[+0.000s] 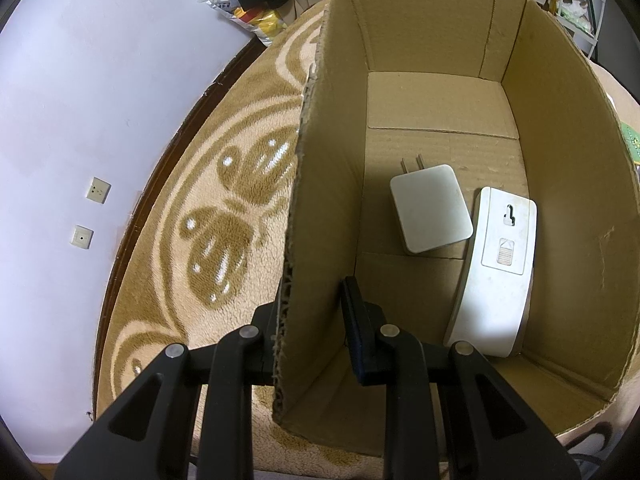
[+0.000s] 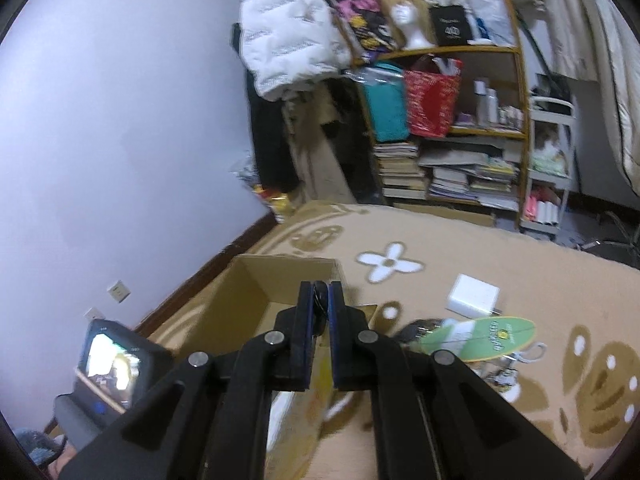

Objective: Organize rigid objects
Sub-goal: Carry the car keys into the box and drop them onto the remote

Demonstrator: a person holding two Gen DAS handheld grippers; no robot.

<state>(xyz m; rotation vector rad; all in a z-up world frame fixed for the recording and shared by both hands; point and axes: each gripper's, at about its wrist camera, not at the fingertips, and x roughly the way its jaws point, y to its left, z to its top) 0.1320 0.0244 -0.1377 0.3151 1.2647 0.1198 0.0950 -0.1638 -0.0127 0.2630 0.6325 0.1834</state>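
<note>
Left gripper [image 1: 310, 320] pinching the cardboard box [image 1: 568, 168] left wall, right gripper [image 2: 320, 300] pinching a small dark object [image 2: 320, 300] above the box.

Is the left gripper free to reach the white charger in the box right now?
Probably not: the left gripper is clamped on the box wall. The charger lies uncovered, though.
</note>
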